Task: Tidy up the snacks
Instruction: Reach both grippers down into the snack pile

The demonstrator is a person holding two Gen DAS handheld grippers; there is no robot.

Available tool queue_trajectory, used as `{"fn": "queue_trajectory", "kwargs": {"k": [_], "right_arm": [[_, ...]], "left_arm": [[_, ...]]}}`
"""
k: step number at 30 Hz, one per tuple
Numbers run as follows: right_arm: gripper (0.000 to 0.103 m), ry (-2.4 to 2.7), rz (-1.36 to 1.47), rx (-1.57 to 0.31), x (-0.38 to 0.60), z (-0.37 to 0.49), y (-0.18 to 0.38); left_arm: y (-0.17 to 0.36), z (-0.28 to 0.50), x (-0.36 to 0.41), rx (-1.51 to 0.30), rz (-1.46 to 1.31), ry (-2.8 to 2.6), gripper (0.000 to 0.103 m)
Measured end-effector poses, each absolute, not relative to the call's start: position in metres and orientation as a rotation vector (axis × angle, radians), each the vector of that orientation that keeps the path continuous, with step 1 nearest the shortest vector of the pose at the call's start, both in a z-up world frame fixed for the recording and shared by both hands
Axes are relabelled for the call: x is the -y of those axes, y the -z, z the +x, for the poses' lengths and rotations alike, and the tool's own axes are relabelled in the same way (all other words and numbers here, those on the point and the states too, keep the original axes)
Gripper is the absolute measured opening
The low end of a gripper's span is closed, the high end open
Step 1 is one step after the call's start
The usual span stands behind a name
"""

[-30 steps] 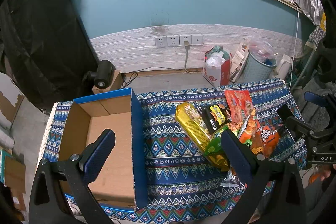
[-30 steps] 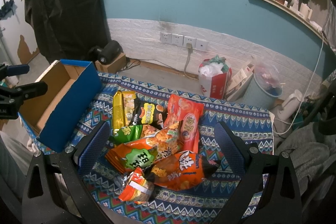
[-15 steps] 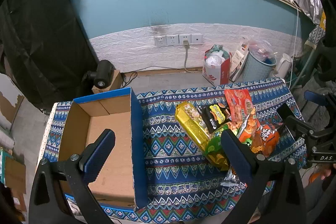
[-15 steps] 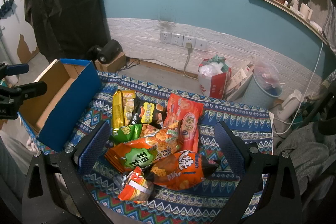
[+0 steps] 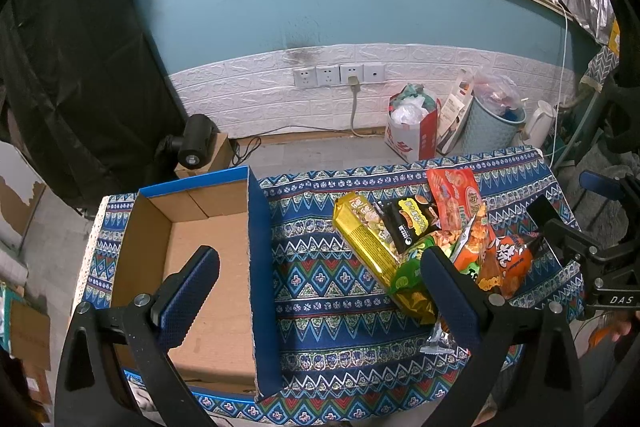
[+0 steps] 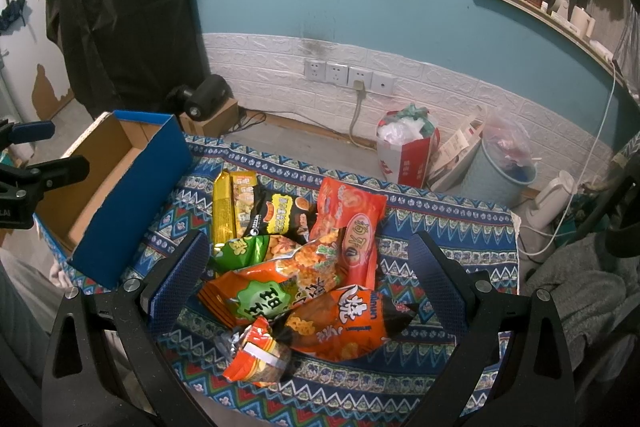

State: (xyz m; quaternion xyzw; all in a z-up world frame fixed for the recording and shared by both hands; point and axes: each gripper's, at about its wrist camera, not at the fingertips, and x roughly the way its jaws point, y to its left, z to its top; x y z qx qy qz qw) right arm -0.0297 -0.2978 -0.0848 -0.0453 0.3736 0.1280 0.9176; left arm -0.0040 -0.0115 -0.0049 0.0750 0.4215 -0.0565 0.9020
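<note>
A: Where do the snacks sit?

B: Heaped at lower centre of the right wrist view on the patterned tabletop [image 6: 440, 223]; the blue-walled cardboard box [image 6: 132, 203] at left is empty.

A: Fingers?

B: Right gripper [image 6: 310, 277] and left gripper [image 5: 320, 291] are both spread, holding nothing.

A: Risks?

B: The glossy orange puffed bag [image 6: 340, 323] overlaps its neighbours, so a grab could drag two or slip.

A: Orientation?

B: The long yellow biscuit pack [image 6: 224, 207] runs lengthwise toward the top of the frame.
</note>
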Motion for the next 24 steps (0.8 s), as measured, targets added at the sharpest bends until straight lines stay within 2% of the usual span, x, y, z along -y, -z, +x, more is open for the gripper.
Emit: {"fn": "queue_trajectory", "kwargs": {"k": [17,24], "right_arm": [[0.098,-0.250,-0.106,-0.789,0.299,-0.027,0.085],[0.098,-0.220,-0.113,-0.818,0.302,-0.025,0.090]], "left_arm": [[0.011,0.000,0.016,-0.889,0.181,0.122,0.102],[0.036,0.011,0.025,-0.947,0.211,0.122,0.102]]}}
